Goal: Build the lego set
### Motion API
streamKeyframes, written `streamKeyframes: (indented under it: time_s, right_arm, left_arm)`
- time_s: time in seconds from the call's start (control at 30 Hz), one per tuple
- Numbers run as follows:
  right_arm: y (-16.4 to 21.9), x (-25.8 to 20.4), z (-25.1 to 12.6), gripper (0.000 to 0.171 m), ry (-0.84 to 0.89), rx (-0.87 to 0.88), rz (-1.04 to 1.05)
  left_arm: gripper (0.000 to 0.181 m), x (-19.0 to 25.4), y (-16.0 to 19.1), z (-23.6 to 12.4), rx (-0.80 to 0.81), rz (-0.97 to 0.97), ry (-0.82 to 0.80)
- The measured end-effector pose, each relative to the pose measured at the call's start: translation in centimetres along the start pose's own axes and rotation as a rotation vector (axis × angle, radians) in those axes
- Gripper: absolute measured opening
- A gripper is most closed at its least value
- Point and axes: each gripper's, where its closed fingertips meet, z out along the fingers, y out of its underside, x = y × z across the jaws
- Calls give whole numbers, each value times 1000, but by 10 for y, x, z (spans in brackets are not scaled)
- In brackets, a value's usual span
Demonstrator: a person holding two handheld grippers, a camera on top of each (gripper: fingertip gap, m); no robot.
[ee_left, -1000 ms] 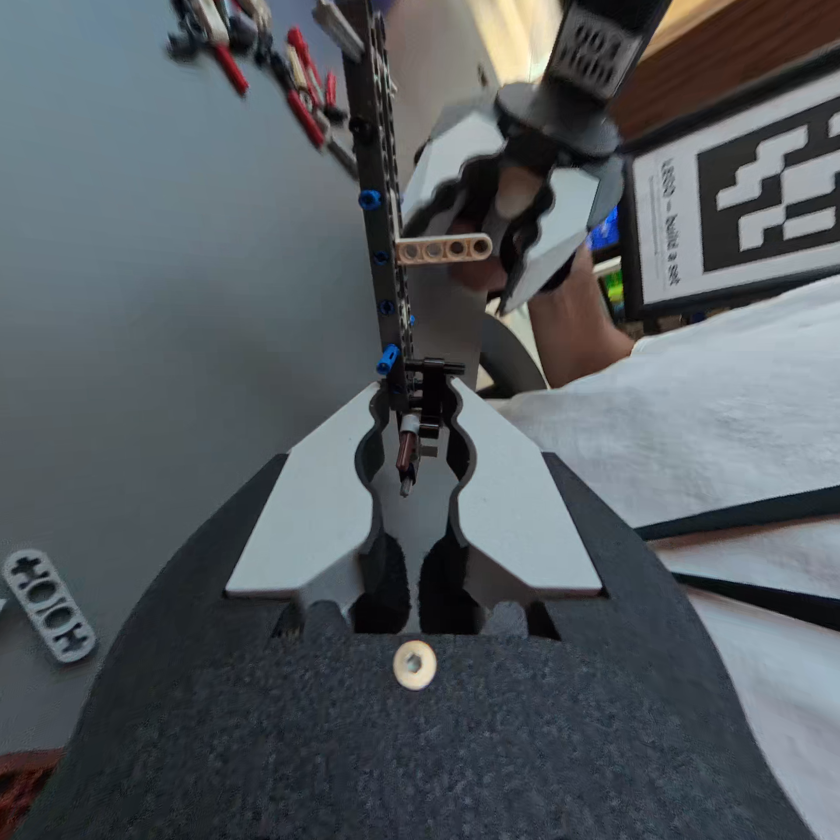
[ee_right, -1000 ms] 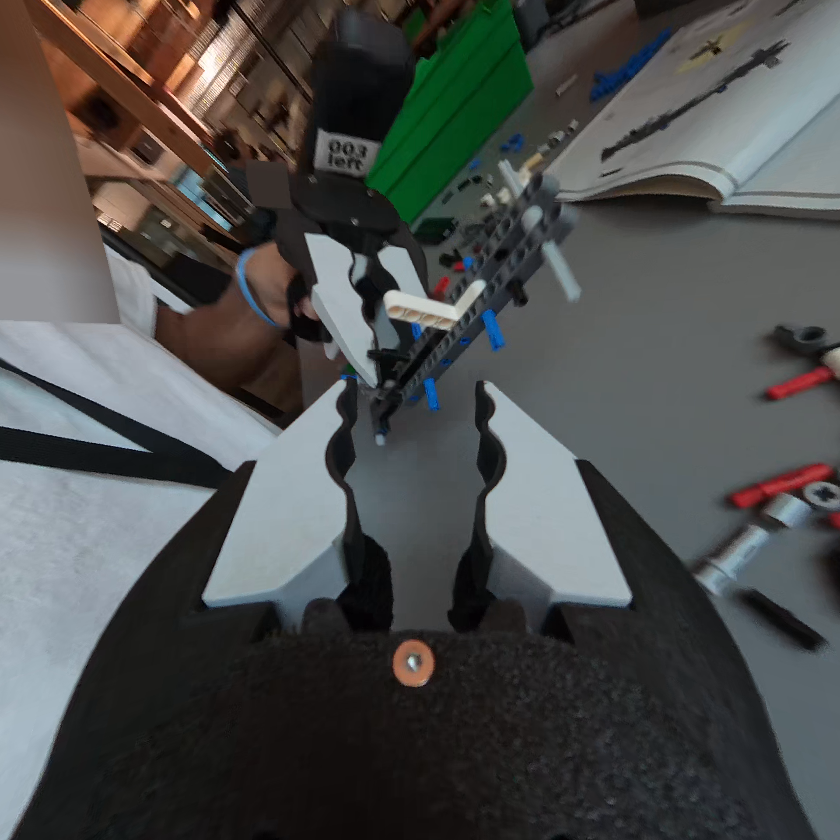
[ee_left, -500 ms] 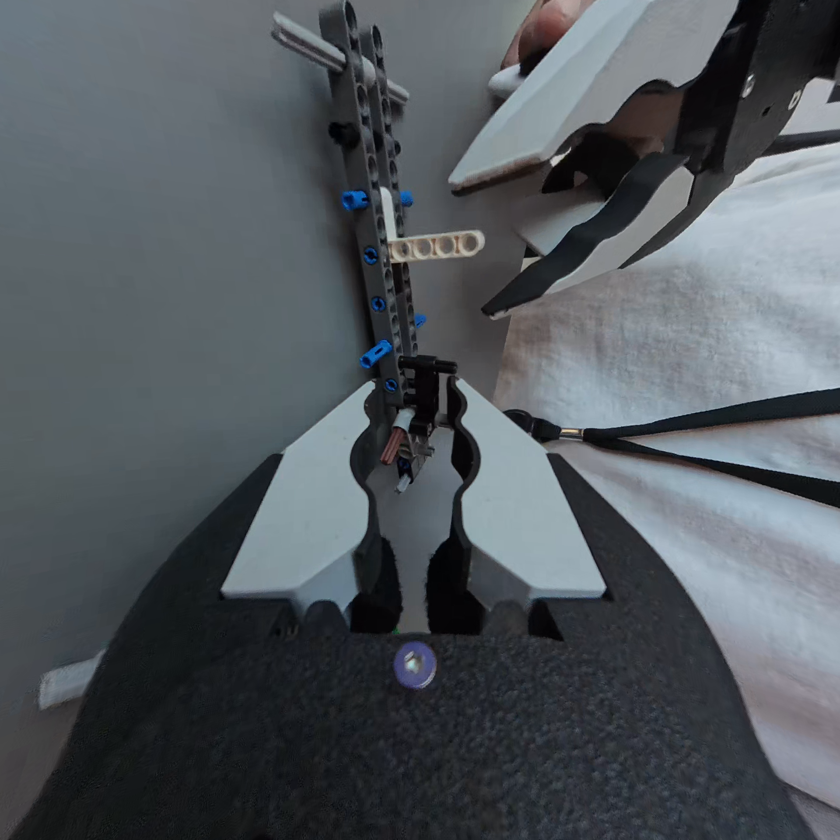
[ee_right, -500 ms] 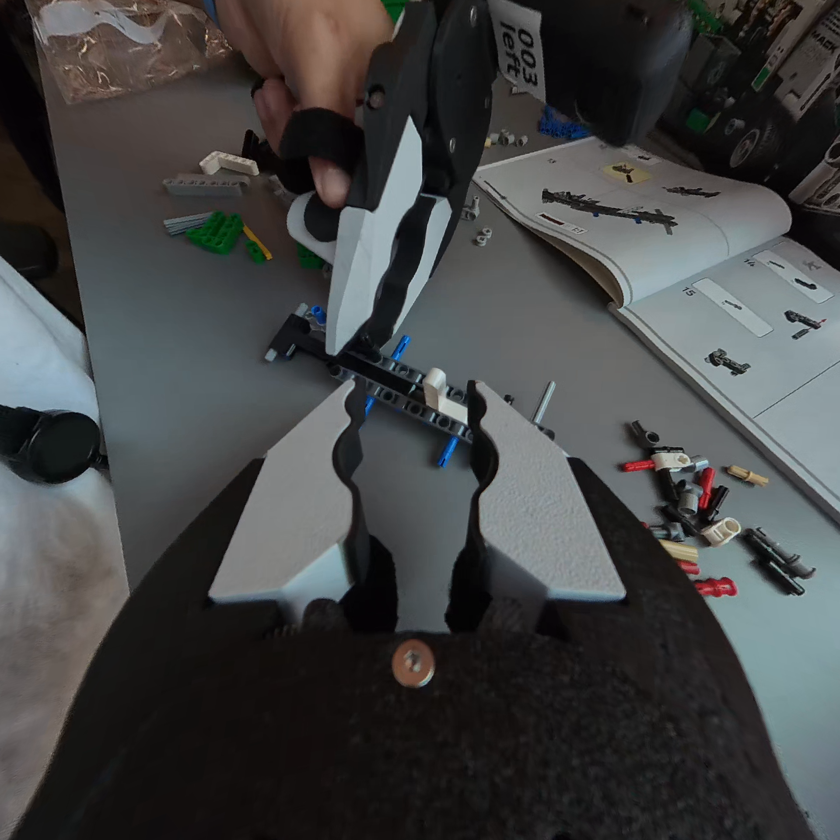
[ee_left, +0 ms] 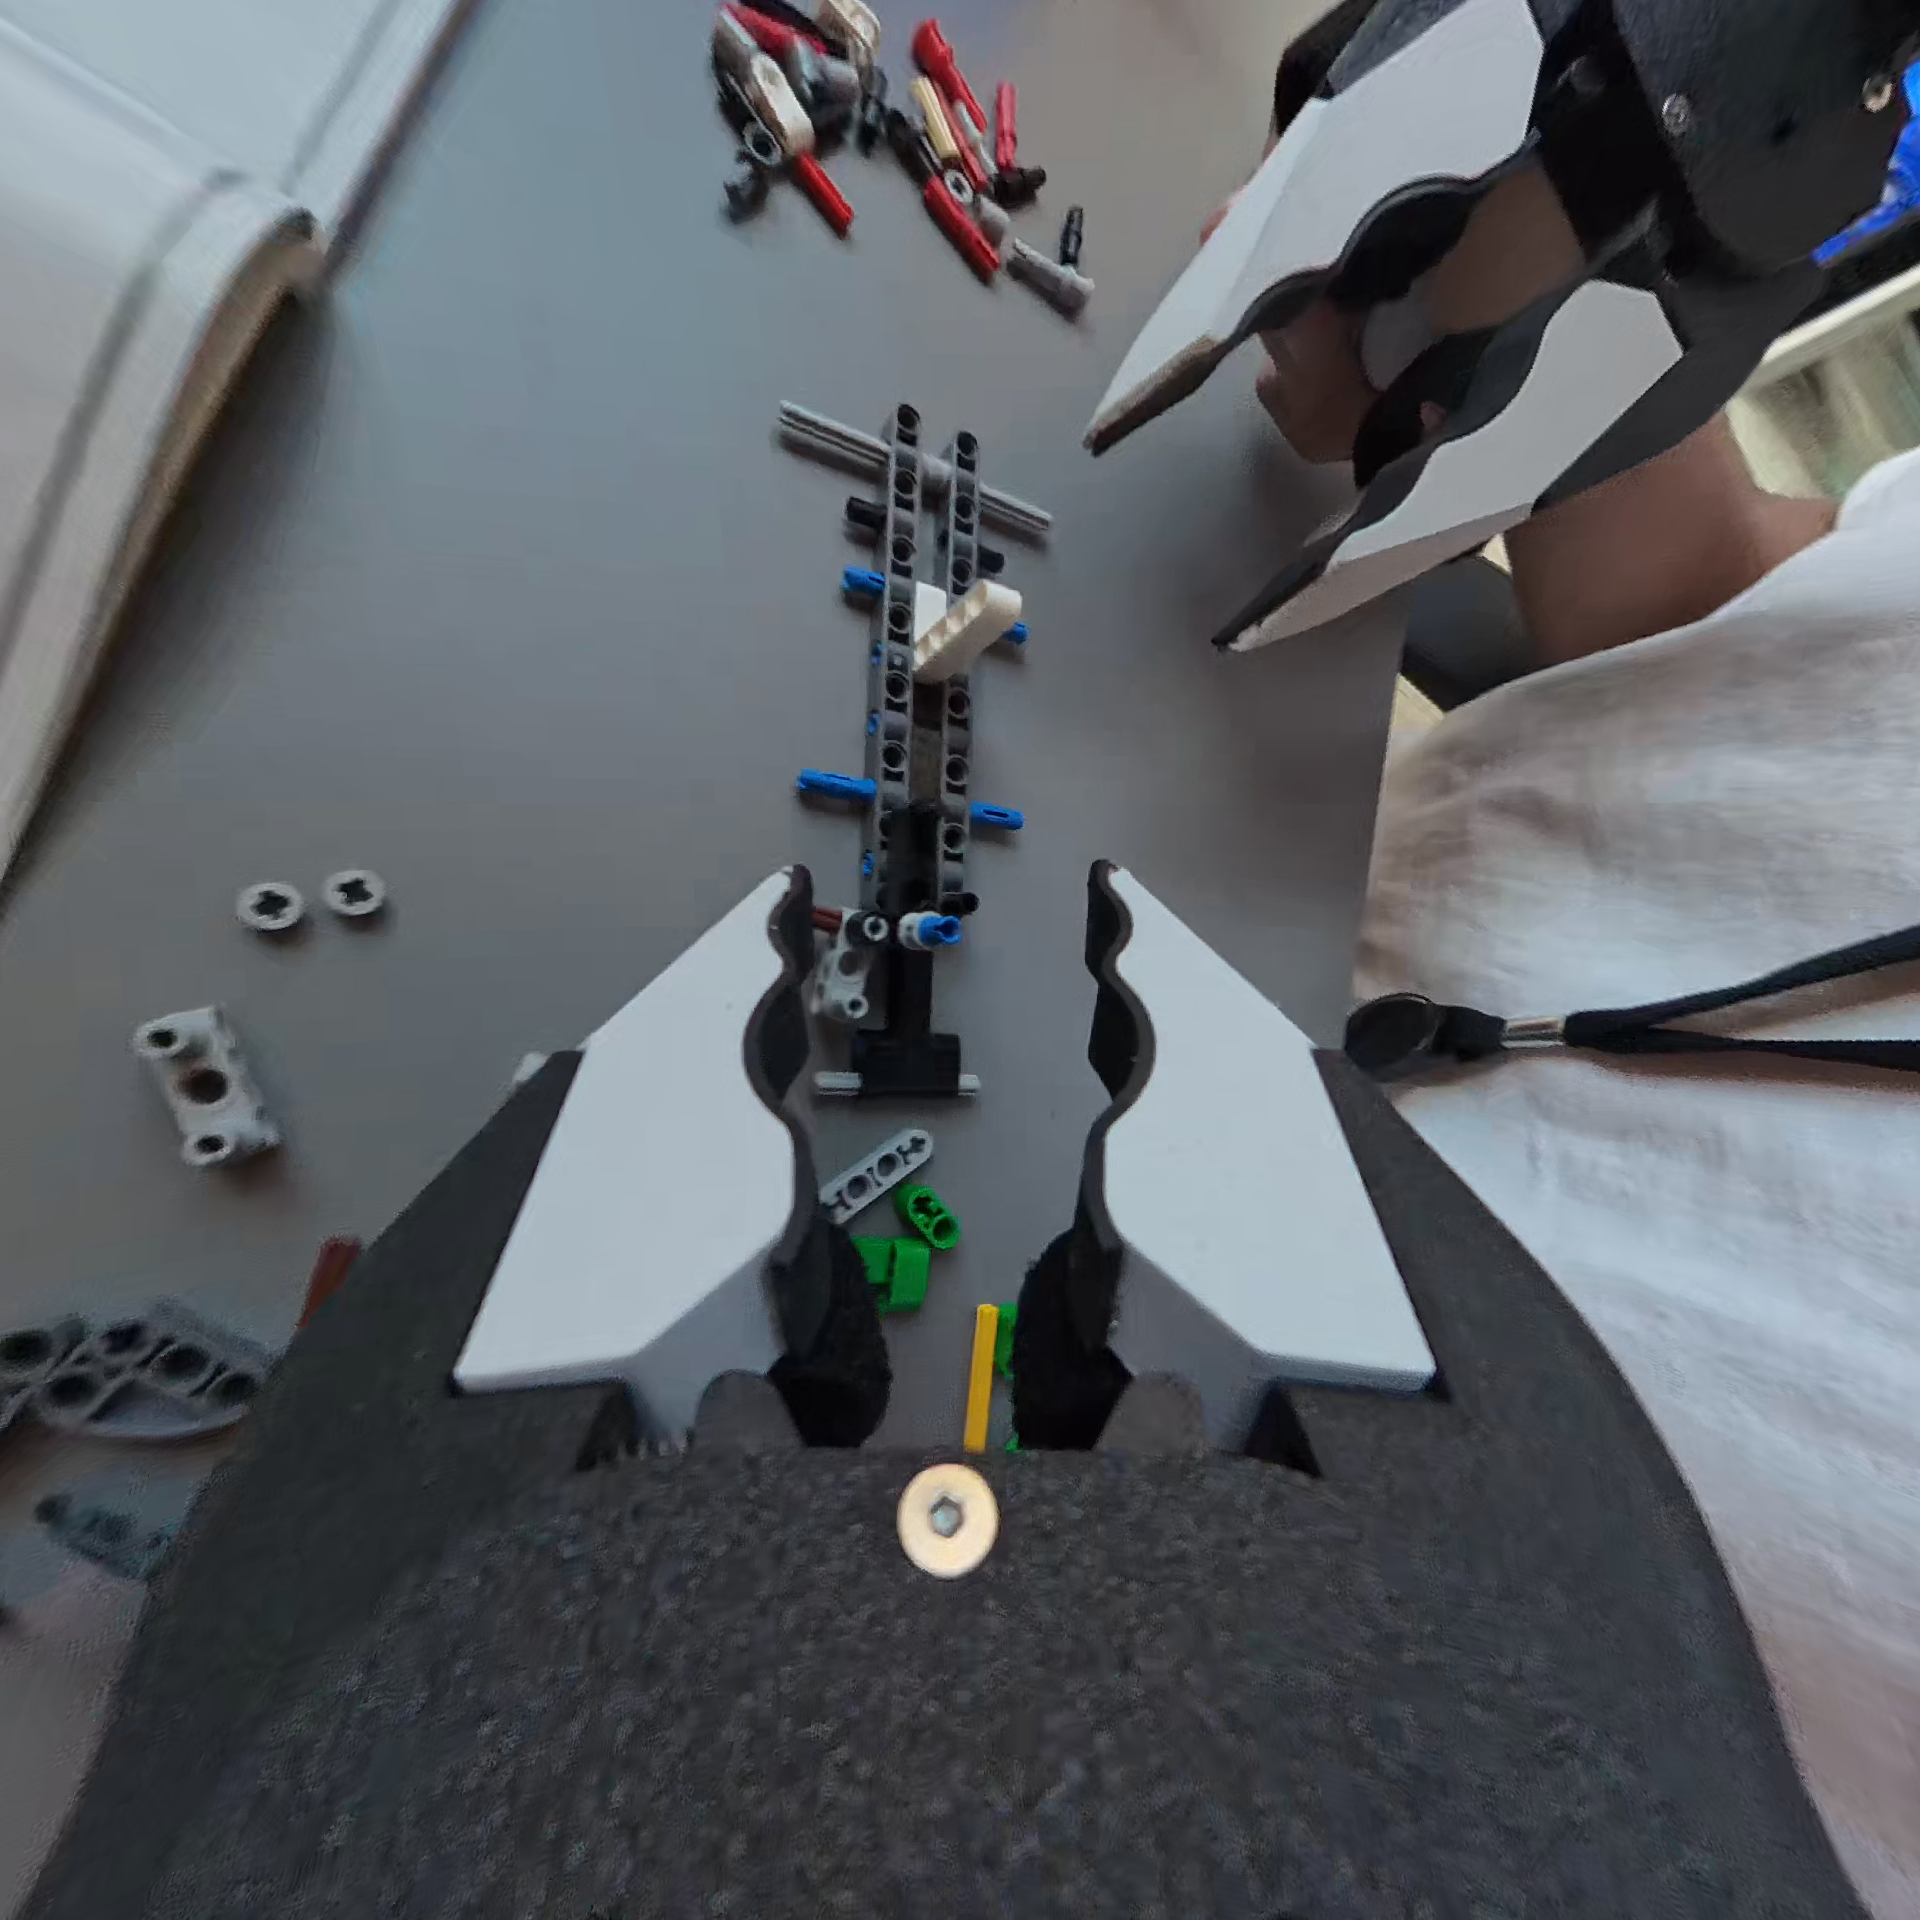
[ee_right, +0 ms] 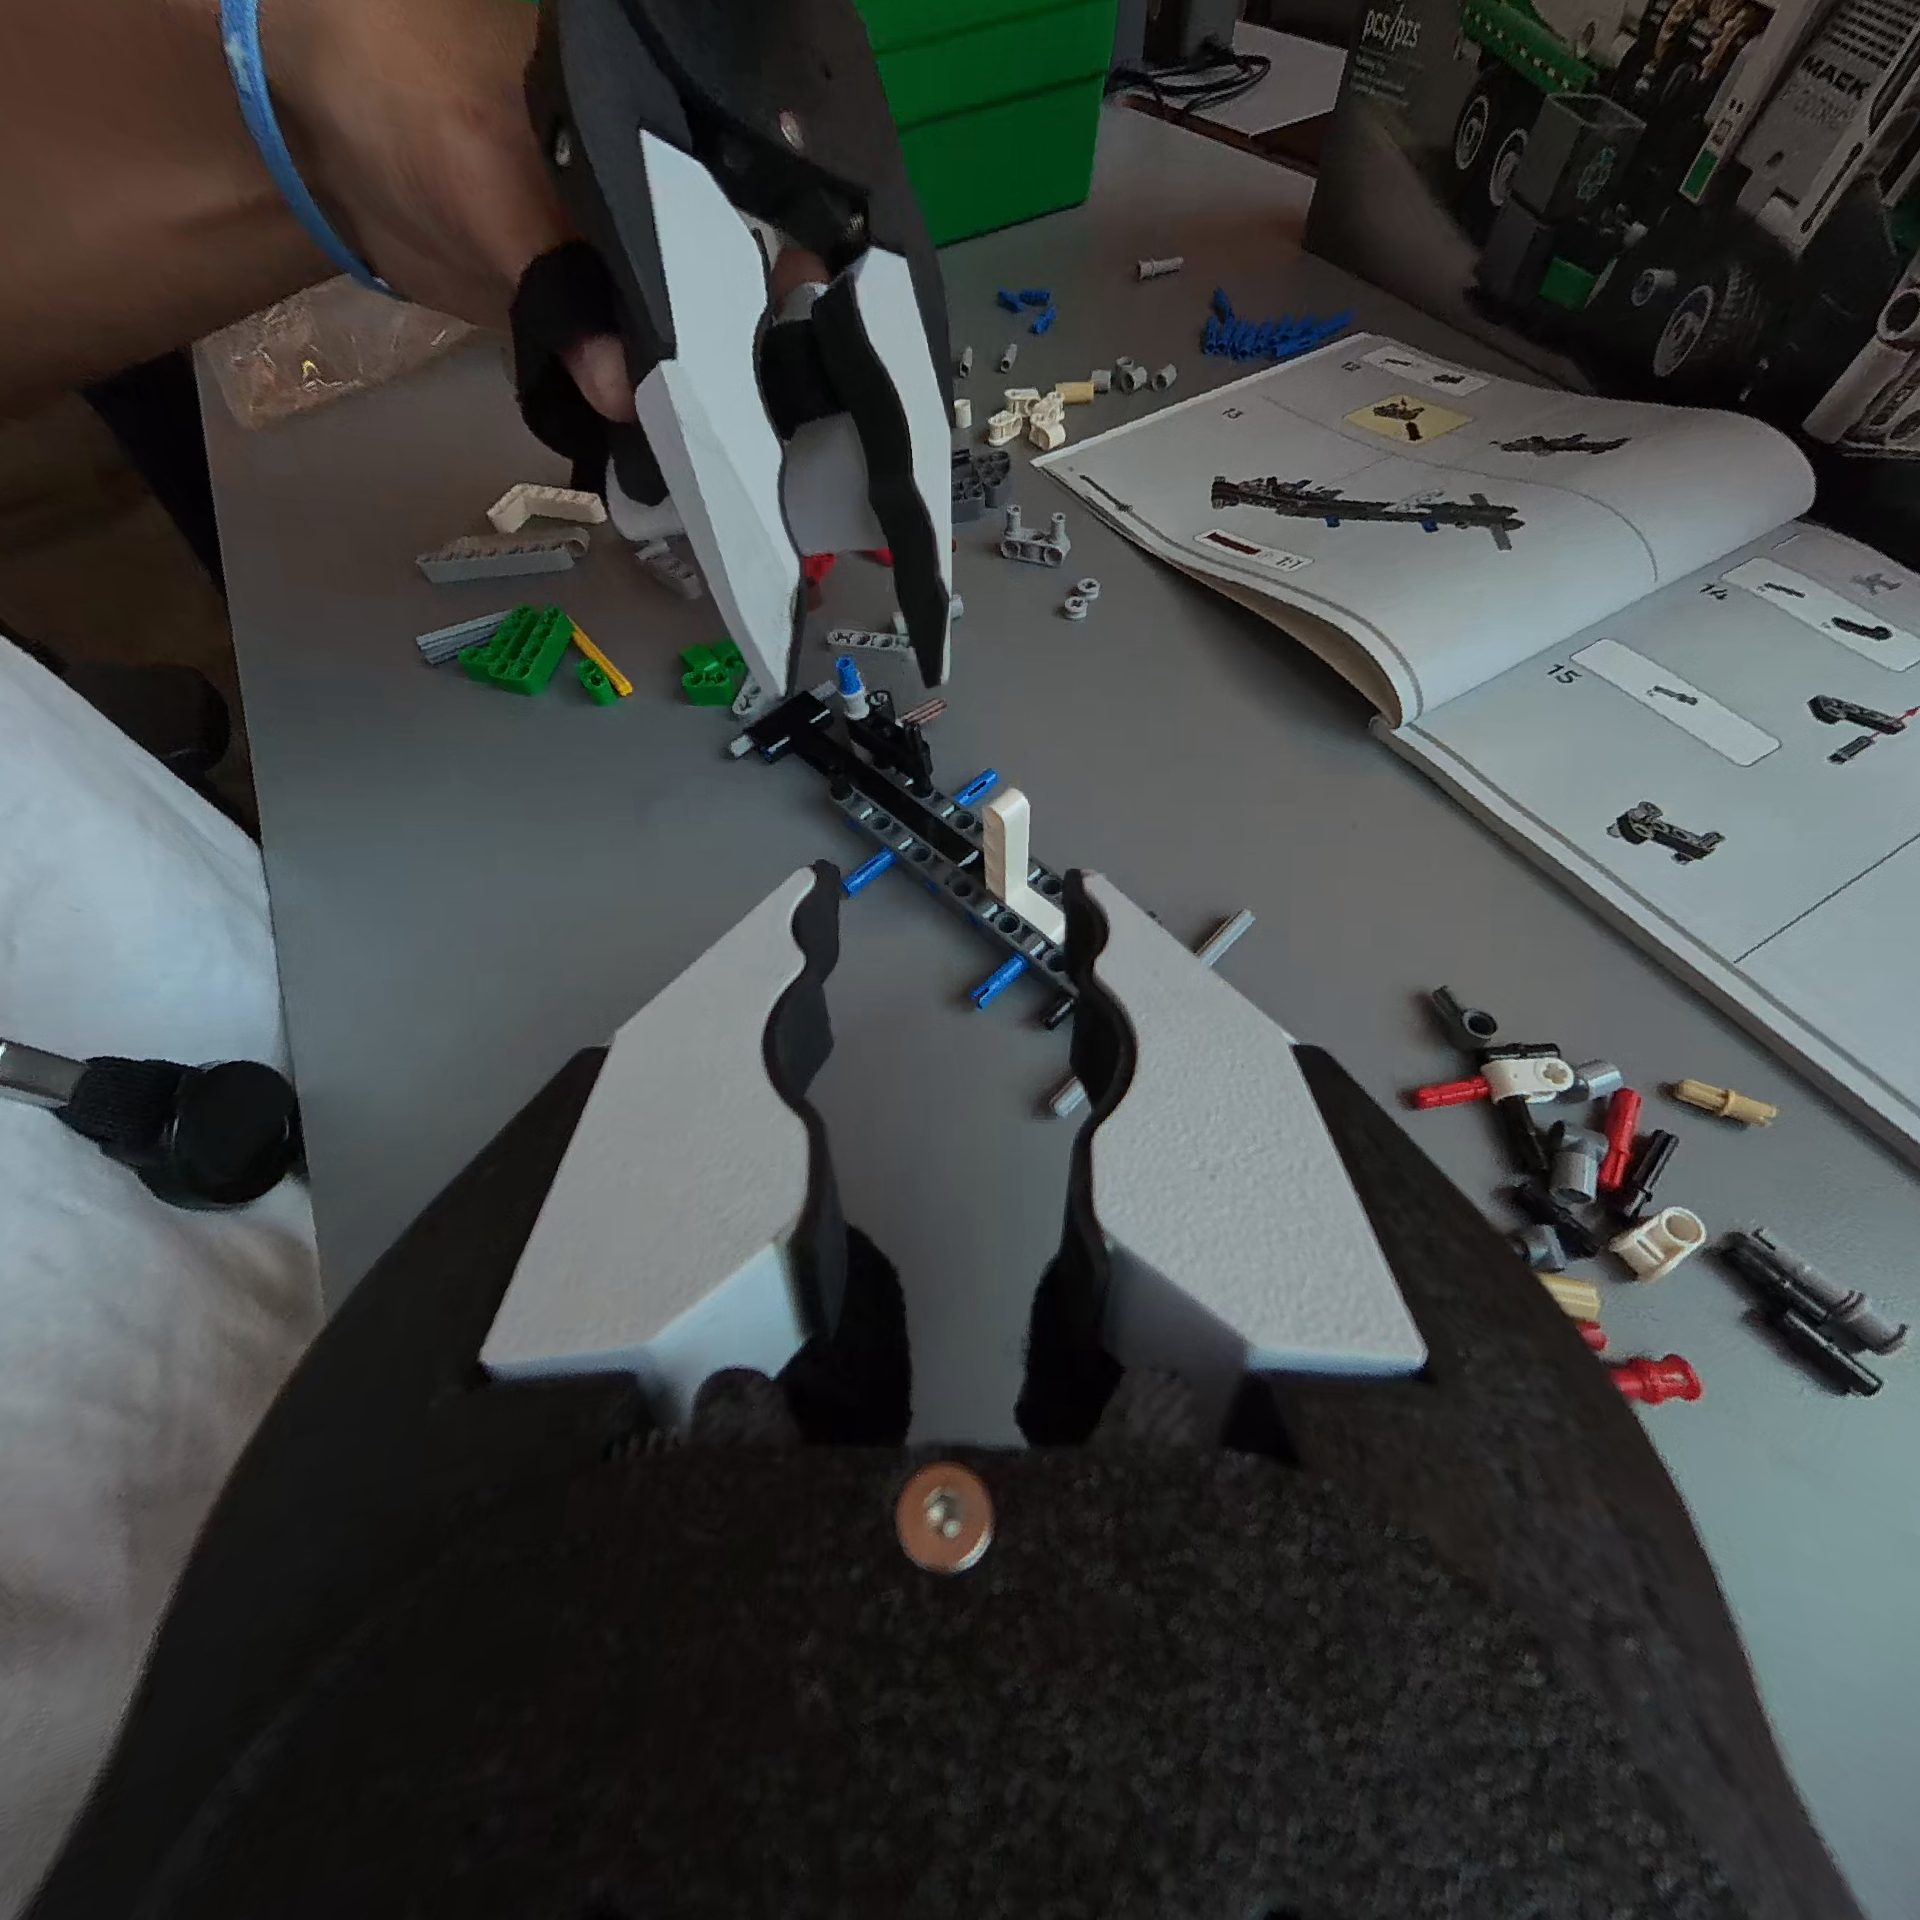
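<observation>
Beam assembly (ee_left: 925, 717) on table (ee_left: 540, 644), between booklet (ee_right: 1538, 582) and person.

The right tool (ee_right: 945, 894) covers the near end of the grey beam assembly (ee_right: 935, 831).

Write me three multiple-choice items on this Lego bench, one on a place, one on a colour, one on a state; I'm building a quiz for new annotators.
1. Where is the long grey beam assembly?
A. Lying on the grey table
B. Clamped in the left gripper
C. On the instruction booklet

2. What colour is the angled beam standing up from that assembly?
A. Red
B. White
C. Green

3. How do the left gripper and right gripper stand?
A. Both shut
B. Left shut, right open
C. Both open

Answers: 1 A, the assembly rests flat on the table with neither gripper's fingers on it. 2 B, the upright piece is white against the grey beams. 3 C, a wide gap shows between each pair of fingers, with nothing held.
</observation>
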Motion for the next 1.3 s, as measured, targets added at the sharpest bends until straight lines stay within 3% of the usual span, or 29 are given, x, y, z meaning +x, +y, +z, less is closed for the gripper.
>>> streamKeyframes:
  time_s: [0.17, 0.43, 0.63, 0.87, 1.3]
  right_arm:
    - [0, 9, 9, 40, 56, -6, -8]
    - [-14, -3, -2, 21, 76, 135, -94]
    - [-17, 7, -7, 24, 44, 164, -11]
    - [-4, 14, 1, 24, 108, 60, -64]
    - [1, 12, 6, 23, 90, 19, -68]
  left_arm:
    - [43, -7, -4, -34, 271, 71, -314]
    - [26, 34, 2, -26, 698, 16, -516]
    - [26, 29, 9, -18, 650, 1, -548]
    - [27, 20, 14, -2, 551, -27, -558]
    - [26, 12, 17, -1, 546, -122, -503]
